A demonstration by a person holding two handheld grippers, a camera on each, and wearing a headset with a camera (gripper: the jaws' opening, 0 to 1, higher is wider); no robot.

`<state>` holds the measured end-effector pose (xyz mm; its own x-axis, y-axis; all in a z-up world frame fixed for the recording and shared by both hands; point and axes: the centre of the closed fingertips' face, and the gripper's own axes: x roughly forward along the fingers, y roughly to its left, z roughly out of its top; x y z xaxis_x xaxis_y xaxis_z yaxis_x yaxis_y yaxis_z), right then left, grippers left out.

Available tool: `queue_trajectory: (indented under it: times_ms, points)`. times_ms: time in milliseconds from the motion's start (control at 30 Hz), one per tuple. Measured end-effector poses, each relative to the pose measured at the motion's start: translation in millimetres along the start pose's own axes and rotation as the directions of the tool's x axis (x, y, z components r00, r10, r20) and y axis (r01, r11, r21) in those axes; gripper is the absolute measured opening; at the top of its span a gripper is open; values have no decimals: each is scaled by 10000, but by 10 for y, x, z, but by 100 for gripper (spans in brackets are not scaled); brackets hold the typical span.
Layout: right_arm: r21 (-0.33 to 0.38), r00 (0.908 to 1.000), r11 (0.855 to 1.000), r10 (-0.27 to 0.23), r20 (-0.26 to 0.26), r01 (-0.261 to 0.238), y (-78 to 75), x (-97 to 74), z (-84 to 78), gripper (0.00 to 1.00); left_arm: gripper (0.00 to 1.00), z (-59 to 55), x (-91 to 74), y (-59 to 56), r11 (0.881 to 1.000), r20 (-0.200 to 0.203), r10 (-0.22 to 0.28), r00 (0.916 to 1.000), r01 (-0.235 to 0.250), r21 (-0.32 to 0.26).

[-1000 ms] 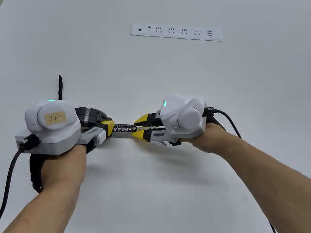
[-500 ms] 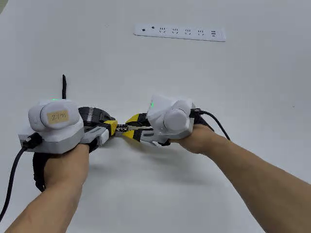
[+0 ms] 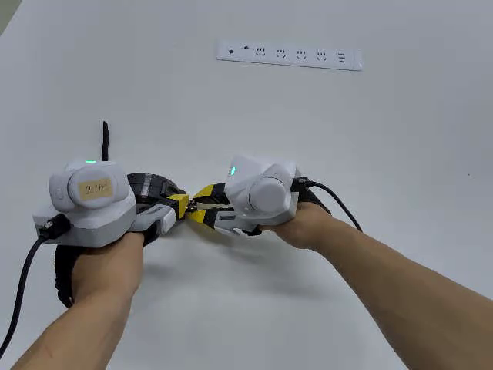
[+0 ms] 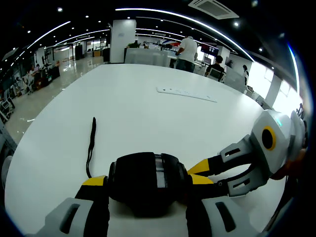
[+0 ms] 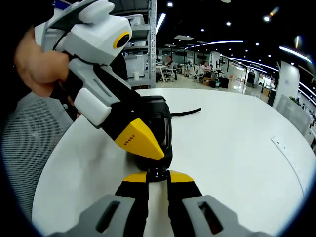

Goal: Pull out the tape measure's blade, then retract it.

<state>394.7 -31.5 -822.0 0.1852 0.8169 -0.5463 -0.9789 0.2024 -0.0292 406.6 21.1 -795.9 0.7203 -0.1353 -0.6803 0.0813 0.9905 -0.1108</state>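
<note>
head view: over the white desk [image 3: 370, 139] my left tongs [image 3: 176, 205] and right tongs [image 3: 196, 210] meet tip to tip beside the black tape measure [image 3: 149, 185].
left gripper view: my left tongs clamp its case from both sides.
right gripper view: my right tongs pinch the blade tip [image 5: 157, 172] at the case mouth.

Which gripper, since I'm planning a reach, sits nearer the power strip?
Right: the right gripper lies directly before the power strip; the left gripper sits farther off to the left.
</note>
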Motion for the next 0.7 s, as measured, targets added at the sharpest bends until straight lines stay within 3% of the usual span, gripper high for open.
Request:
queue_trajectory:
  times_ms: [500, 700]
  points:
    - [-21, 10000, 10000, -64, -73, 64, 28, 24, -12, 13, 61, -15, 8, -12, 9998, -2, -75, 10000, 75, 166]
    - [-271, 9998, 9996, -91, -172, 87, 40, 31, -11, 14, 62, -22, 13, -19, 9996, -180, -133, 9997, 137, 266]
